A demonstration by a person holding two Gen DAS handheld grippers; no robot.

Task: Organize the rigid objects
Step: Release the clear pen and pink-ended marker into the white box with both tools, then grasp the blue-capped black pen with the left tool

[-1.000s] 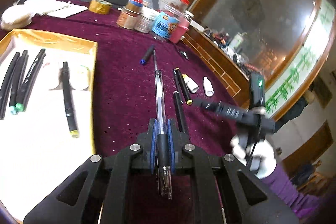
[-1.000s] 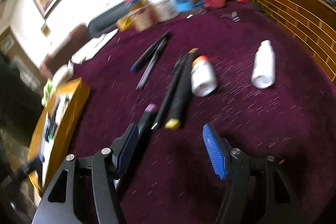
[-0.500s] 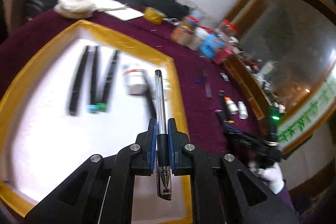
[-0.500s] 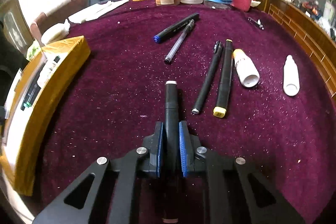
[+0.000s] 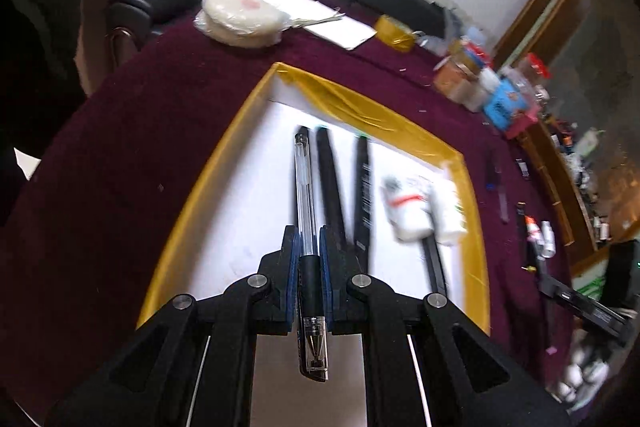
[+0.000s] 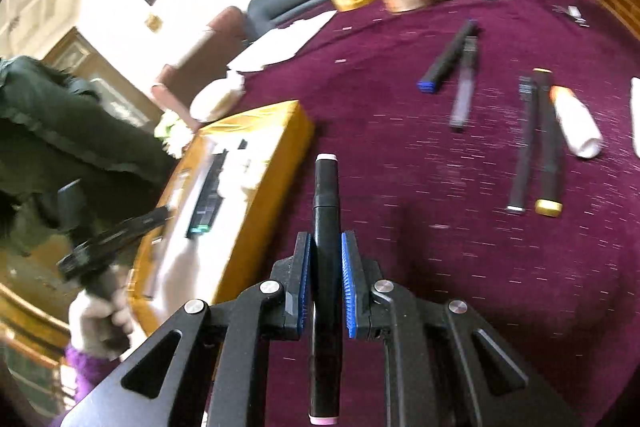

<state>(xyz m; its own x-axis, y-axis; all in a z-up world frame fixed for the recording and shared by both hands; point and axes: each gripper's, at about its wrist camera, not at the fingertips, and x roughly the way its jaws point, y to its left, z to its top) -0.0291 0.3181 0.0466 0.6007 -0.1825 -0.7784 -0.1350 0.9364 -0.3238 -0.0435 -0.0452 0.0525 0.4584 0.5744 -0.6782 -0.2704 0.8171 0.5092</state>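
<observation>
Left wrist view. Left gripper (image 5: 309, 259): jaws clamped on a clear pen (image 5: 305, 203), black grip section between the blue pads, tip toward the camera, barrel pointing out over the tray. Tray (image 5: 248, 111): yellow rim, white floor, set on a dark red tablecloth (image 5: 132, 147). In the tray: two black markers (image 5: 330, 183) side by side just right of the held pen; further right, two white bottles (image 5: 420, 215), blurred, with another black marker lying between them. Beyond the tray: a white round package (image 5: 240, 17), papers, a roll of yellow tape (image 5: 394, 31), a cluster of jars (image 5: 488, 87).

Right wrist view. Right gripper (image 6: 325, 283): jaws clamped on a black marker (image 6: 326, 227) with pale pink ends, held above the tablecloth beside the tray's right-hand wall (image 6: 272, 183). Loose on the cloth: a blue-capped marker (image 6: 448, 57) touching a clear pen (image 6: 464, 87); a black pen (image 6: 522, 143) beside a yellow-ended marker (image 6: 548, 143); a white bottle (image 6: 576, 123) with an orange cap. At left, a gloved hand (image 6: 100, 319) holds the other gripper over the tray.
</observation>
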